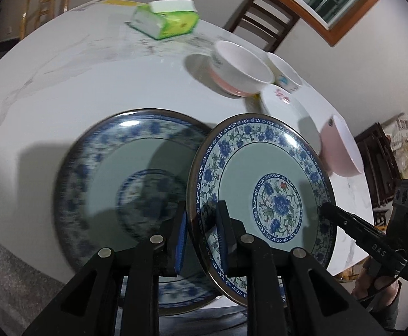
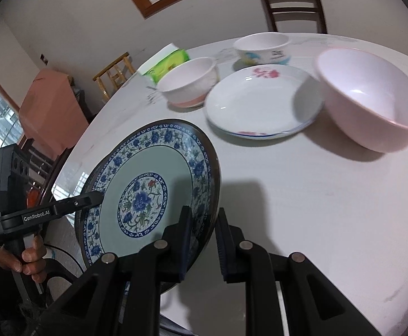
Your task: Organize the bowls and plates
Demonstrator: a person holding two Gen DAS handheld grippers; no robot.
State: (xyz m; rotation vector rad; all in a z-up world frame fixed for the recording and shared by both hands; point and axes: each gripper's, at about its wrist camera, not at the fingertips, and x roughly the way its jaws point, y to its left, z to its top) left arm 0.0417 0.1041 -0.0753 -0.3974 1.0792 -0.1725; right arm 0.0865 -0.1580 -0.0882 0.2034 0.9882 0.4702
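A blue-and-white floral plate hangs tilted above the white table, held by both grippers at opposite rims. My left gripper is shut on its left rim. My right gripper is shut on the right rim of the same plate. Each gripper shows in the other's view: the right gripper at the plate's right edge, the left gripper at its left edge. A second matching floral plate lies flat on the table under and left of the held one, blurred.
Farther back stand a white plate with red flowers, a large pink bowl, a white bowl with a pink base and a white bowl with a cartoon print. A green tissue pack lies at the far side. Wooden chairs ring the table.
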